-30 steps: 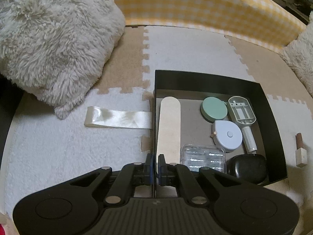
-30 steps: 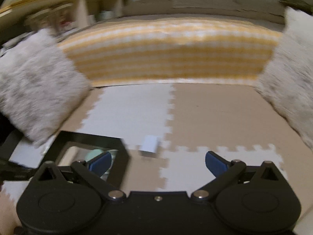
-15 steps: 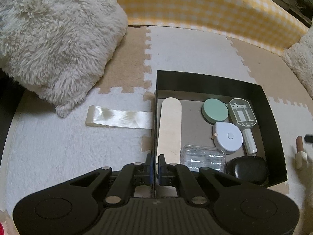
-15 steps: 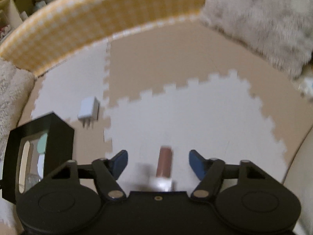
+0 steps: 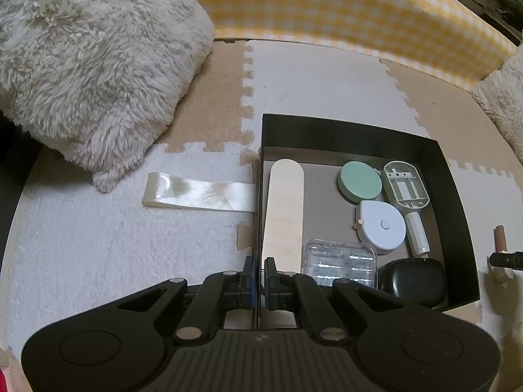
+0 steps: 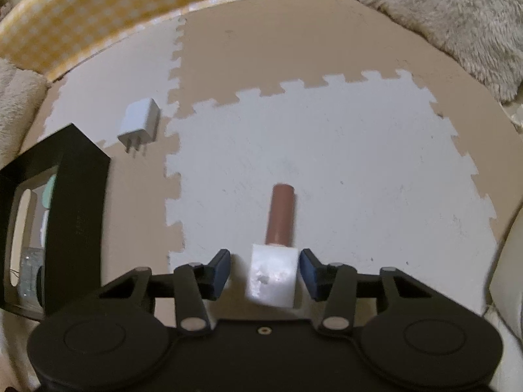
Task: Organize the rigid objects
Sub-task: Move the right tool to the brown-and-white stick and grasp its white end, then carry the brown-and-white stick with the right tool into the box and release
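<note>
A black box [image 5: 452, 196] holds a wooden stick [image 5: 284, 209], a green round case [image 5: 361, 183], a grey plastic frame [image 5: 405, 189], a white tape measure [image 5: 382, 228], a clear case [image 5: 340, 263] and a black case [image 5: 413, 281]. My left gripper [image 5: 258, 281] is shut on the box's near left wall. A brown tube with a white cube cap [image 6: 278, 248] lies on the mat; it also shows in the left wrist view [image 5: 500, 238]. My right gripper [image 6: 264, 269] is open around the cap, jaws apart from it. A white charger [image 6: 139, 122] lies beyond the box [image 6: 75, 196].
A satin ribbon [image 5: 199, 192] lies left of the box. Fluffy cushions sit at the left [image 5: 91, 65] and the far right [image 6: 441, 16]. A yellow checked bolster [image 5: 343, 9] bounds the foam mat at the back.
My right gripper has swung down and forward to the brown tube, and its jaws now straddle the white cap. The left gripper and box have not moved.
</note>
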